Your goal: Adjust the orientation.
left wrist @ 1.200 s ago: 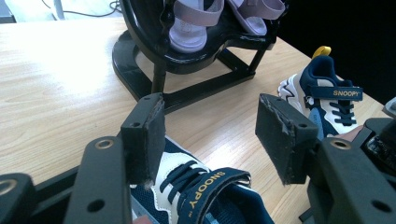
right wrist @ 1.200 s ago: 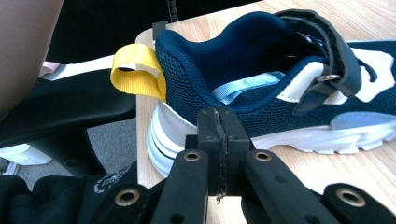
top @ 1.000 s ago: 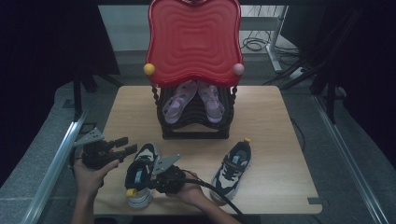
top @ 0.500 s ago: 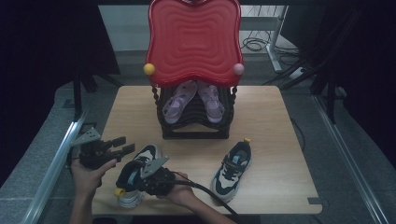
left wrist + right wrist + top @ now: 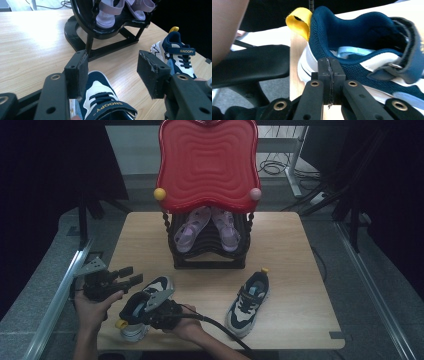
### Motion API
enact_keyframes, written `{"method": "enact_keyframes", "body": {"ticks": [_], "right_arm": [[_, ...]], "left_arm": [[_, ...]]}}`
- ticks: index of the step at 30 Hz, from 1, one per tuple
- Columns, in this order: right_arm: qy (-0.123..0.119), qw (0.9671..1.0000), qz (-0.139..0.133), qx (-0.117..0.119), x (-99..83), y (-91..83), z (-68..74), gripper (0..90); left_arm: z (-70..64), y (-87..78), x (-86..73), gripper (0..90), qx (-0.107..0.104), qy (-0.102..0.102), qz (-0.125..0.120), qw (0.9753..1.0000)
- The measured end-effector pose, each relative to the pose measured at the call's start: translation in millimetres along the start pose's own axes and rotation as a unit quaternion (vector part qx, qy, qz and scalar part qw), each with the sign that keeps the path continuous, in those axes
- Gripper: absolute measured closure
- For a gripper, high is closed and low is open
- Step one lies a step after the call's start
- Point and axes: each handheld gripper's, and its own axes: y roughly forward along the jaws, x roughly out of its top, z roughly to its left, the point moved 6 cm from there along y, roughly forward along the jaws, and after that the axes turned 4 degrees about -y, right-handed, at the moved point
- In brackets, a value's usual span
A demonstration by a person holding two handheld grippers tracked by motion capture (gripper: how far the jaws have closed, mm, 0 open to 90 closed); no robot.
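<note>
Right gripper (image 5: pixel 329 82) fingers together beside sneaker (image 5: pixel 367 50) heel; left gripper (image 5: pixel 112 75) fingers apart above it.

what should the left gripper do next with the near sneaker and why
Probably ease the left gripper forward and down over the near sneaker: its jaws stand open above the toe, and the right gripper, jaws together, is only pressed against the heel side.

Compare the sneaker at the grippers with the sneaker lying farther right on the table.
The near sneaker sits at the table's front left edge between the left gripper and right gripper; the far sneaker lies alone, apart from both. The near sneaker's yellow heel loop points toward the person; the far sneaker's points toward the shoe rack. Both are navy and white with Snoopy straps.
</note>
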Motion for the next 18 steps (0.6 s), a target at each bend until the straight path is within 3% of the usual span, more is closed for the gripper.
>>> {"method": "enact_keyframes", "body": {"ticks": [3,10,18], "right_arm": [[-0.006,1.0,-0.005,-0.005,-0.4,-12.2,0.7,90.0],[-0.004,0.9982,-0.031,-0.052,-6.8,-65.0,-8.1,90.0],[0.024,0.9917,-0.063,-0.11,-35.3,-128.3,-22.1,90.0]], "left_arm": [[1.4,-0.7,-0.2,42.2,0.001,-0.001,-0.001,1.0],[1.8,-0.6,-1.7,42.2,0.005,-0.001,0.002,1.0],[-0.9,3.1,-3.9,42.2,0.01,0.0,0.009,0.9999]]}}
